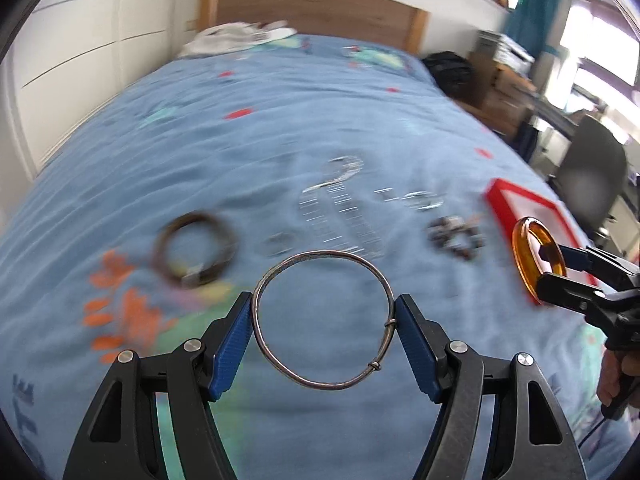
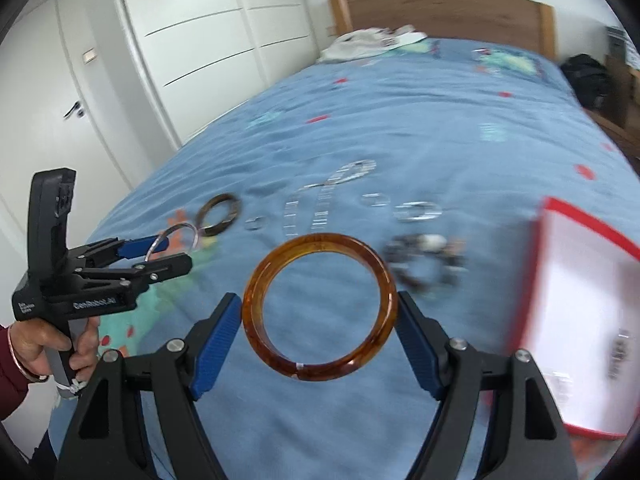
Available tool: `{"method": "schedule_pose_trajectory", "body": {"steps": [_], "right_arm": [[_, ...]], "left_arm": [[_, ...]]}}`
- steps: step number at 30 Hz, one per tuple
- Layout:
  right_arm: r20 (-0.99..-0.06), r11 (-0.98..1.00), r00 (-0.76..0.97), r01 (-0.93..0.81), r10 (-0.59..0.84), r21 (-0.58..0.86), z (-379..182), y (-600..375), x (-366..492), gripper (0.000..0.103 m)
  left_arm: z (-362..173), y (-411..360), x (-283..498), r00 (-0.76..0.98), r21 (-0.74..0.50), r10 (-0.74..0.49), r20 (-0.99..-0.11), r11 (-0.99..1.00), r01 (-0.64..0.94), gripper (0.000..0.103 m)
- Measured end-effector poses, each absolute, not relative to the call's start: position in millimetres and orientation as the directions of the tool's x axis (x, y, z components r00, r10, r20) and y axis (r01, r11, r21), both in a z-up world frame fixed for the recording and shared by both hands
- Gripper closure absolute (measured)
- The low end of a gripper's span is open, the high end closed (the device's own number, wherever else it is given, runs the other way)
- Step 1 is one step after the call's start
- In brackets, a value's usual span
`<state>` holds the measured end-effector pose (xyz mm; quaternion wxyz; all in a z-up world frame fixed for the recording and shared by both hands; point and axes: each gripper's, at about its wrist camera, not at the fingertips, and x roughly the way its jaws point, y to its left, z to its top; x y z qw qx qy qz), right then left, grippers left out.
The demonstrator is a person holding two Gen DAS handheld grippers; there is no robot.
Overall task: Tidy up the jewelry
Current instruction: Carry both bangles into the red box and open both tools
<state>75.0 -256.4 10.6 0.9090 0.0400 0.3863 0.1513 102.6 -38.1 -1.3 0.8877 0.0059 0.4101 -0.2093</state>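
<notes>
My left gripper is shut on a thin silver wire bangle, held above the blue bedspread; it also shows in the right wrist view. My right gripper is shut on an amber bangle, also seen in the left wrist view. On the bed lie a dark brown bangle, a silver chain necklace, small silver rings and a dark beaded bracelet. A red-rimmed white tray lies at the right.
The bed has a wooden headboard and white clothes near it. White wardrobe doors stand left. A dark bag, boxes and a chair are beside the bed's right side.
</notes>
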Motion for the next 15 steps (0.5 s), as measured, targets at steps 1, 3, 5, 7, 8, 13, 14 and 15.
{"method": "schedule_pose_trajectory", "body": {"steps": [1,3,5,7,8,13,14,15], "right_arm": [[-0.692,0.957,0.661,-0.227,0.289,0.183,14.2,-271.4,73.6,0.027],[-0.698,0.968,0.671,-0.190,0.251,0.165,20.5,-306.5,70.5,0.027],[-0.704,0.976,0.677,-0.155,0.216,0.151,26.3,-339.4,69.9,0.027],[-0.709,0.982,0.679,-0.123,0.190,0.145,30.5,-372.8,69.8,0.027],[-0.711,0.984,0.681,-0.110,0.178,0.141,31.9,-388.2,69.8,0.027],[-0.731,0.986,0.662,-0.096,0.165,0.136,28.6,-446.0,79.9,0.027],[-0.736,0.986,0.657,-0.102,0.165,0.130,26.5,-452.9,82.0,0.027],[-0.742,0.986,0.650,-0.109,0.165,0.124,23.9,-460.0,86.3,0.027]], "left_arm": [[1.2,-51.0,103.1,0.568,-0.169,-0.385,-0.727,0.903,0.396,0.034],[8.3,-83.4,105.8,0.550,-0.183,-0.427,-0.718,0.878,0.442,0.034],[15.6,-122.8,110.4,0.527,-0.195,-0.471,-0.708,0.847,0.495,0.033],[20.9,-156.6,114.7,0.505,-0.200,-0.505,-0.700,0.817,0.541,0.034],[23.6,-176.6,117.9,0.491,-0.201,-0.523,-0.696,0.799,0.567,0.033],[25.3,-258.0,132.5,0.431,-0.195,-0.578,-0.693,0.726,0.659,0.033],[24.3,-268.0,133.8,0.421,-0.192,-0.582,-0.696,0.716,0.671,0.033],[22.6,-278.6,136.0,0.408,-0.189,-0.586,-0.700,0.703,0.686,0.033]]}}
